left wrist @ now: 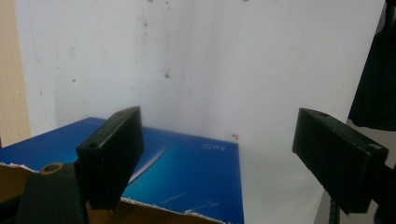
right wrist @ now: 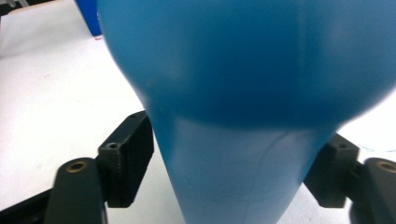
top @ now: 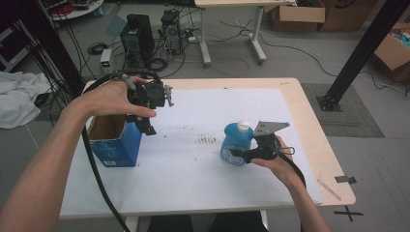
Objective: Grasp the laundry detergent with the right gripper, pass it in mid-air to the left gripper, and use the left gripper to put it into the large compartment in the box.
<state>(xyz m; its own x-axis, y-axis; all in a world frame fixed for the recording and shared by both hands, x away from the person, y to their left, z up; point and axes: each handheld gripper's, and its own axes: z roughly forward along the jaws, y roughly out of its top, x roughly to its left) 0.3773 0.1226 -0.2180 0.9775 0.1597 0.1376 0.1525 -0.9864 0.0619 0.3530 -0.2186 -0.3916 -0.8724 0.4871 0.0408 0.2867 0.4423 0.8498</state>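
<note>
Right gripper (top: pixel 244 155) apparently pinching blue bottle (top: pixel 236 143) at table's (top: pixel 309 116) 3 o'clock, left gripper (top: pixel 147 126) spread above blue box (top: pixel 116 142) at 9 o'clock.

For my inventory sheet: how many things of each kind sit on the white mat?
Blue bottle: 1
Blue box: 1
Total: 2

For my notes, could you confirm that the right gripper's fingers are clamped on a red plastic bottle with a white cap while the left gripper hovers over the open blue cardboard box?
Not quite: the plastic bottle is blue, not red, as the right gripper view shows. The rest stands: right gripper clamped on it, white cap, left gripper over the open blue cardboard box.
</note>
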